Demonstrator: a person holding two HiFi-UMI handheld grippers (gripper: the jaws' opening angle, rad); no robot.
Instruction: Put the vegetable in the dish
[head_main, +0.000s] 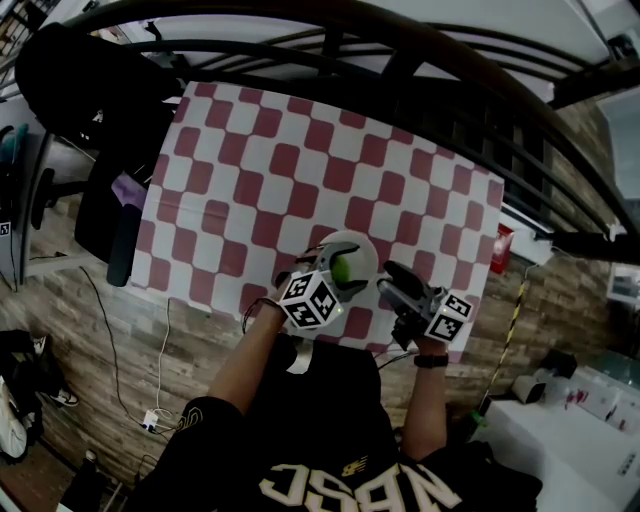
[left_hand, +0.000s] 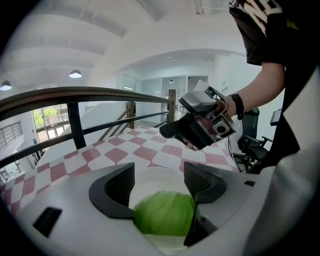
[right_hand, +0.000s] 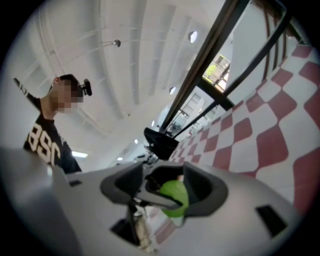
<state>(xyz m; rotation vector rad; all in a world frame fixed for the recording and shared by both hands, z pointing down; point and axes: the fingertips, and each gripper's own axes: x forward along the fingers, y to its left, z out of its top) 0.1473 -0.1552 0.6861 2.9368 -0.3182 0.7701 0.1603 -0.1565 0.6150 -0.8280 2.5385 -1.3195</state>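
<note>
A round green cabbage (head_main: 343, 267) sits between the jaws of my left gripper (head_main: 338, 276), just over a white dish (head_main: 362, 245) near the table's front edge. In the left gripper view both jaws press on the cabbage (left_hand: 165, 214) low down near their bases, with the dish (left_hand: 152, 172) pale beneath it. My right gripper (head_main: 392, 276) hovers close to the right of the dish, apart from it. Its jaws are open with nothing between them, and they point at the cabbage (right_hand: 176, 198). That gripper (left_hand: 170, 131) also shows in the left gripper view above the checkered cloth.
The table wears a red-and-white checkered cloth (head_main: 300, 160). A black chair with dark gear (head_main: 95, 120) stands at the left edge. A dark curved railing (head_main: 420, 60) runs behind the table. A red item (head_main: 500, 248) hangs at the right edge.
</note>
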